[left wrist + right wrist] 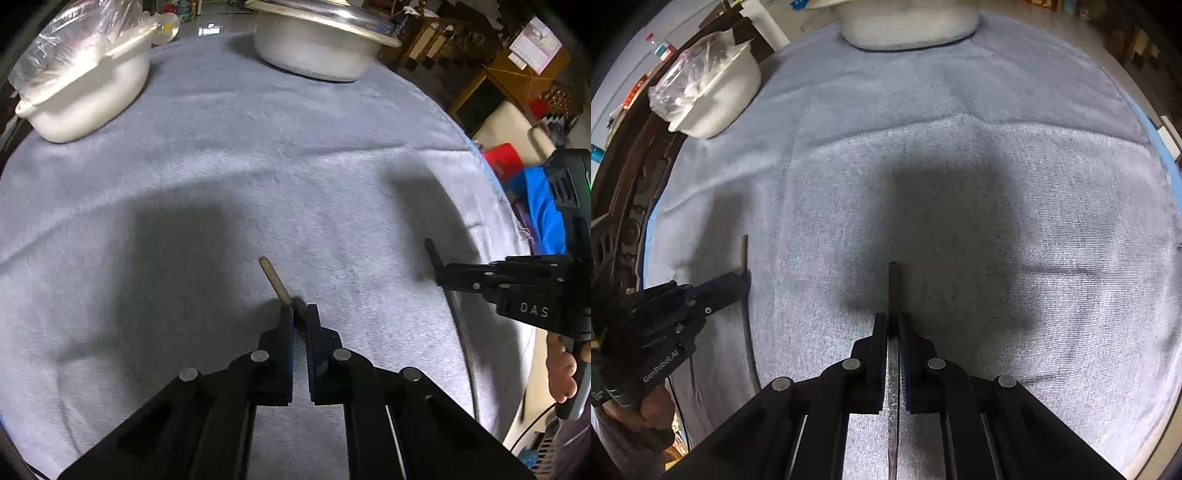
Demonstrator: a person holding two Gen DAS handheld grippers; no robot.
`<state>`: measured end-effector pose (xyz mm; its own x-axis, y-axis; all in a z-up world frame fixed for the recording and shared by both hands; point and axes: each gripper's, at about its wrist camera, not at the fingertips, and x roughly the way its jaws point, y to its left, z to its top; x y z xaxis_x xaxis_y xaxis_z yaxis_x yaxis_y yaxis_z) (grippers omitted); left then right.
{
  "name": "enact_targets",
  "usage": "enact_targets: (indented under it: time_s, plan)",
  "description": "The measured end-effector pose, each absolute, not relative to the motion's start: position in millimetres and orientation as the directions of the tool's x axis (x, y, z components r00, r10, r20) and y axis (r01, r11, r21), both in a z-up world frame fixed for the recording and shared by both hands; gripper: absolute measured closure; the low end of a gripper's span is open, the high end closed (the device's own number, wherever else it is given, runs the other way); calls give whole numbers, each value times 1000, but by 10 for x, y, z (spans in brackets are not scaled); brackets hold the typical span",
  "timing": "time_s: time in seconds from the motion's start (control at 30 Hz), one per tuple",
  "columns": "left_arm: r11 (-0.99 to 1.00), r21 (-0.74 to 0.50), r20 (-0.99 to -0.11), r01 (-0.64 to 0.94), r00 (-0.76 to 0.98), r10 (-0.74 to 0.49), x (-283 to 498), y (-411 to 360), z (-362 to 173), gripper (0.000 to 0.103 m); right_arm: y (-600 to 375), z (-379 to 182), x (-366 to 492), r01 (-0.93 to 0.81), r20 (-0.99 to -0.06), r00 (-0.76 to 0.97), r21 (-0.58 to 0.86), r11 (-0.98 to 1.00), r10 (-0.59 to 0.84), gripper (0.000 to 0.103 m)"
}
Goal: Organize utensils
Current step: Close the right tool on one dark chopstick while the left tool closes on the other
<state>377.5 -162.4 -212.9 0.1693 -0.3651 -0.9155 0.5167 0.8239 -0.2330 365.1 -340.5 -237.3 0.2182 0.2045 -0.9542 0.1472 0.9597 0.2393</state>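
We are finding both utensils gripped over the bench (221, 155): left hand-held gripper (300, 314) is clamping a wooden stick (274, 281), right hand-held gripper (893, 321) a knife (893, 373). Neither is stowed; sorting is remaining.

Metal utensil (893, 398) lower end cut off by frame; pot (908, 26) top cropped.

A matt, napped grey cloth (258, 155) is seen beneath a dull metal pot (314, 51), a glossy white plastic tub (92, 96) and matt black plastic grippers (301, 314).
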Motion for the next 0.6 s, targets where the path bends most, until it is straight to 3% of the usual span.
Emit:
enact_targets:
  time_s: [0.1, 0.23, 0.3, 0.33, 0.6]
  plan:
    - [837, -291, -913, 464, 128, -388, 3865, -1581, -2155, 80, -3372, -2364, 3696, 140, -958, 211, 224, 964, 192, 93]
    - [856, -294, -913, 426, 141, -383, 3929, -1662, -2175, 78, -3296, -2348, 3768, 120, -964, 216, 186, 975, 157, 94]
    - [863, -269, -916, 428, 161, -366, 3948, -1754, -2179, 79, -3245, -2360, 3765, 113, -964, 223, 175, 978, 147, 96]
    - [867, -252, -920, 430, 173, -353, 3952, -1784, -2183, 94, -3245, -2353, 3761, 115, -962, 229, 176, 978, 146, 96]
    - [898, -257, -888, 357, 279, -365, 3985, -1532, -2001, 99, -3500, -2037, 3430, 140, -908, 382, 242, 960, 173, 96]
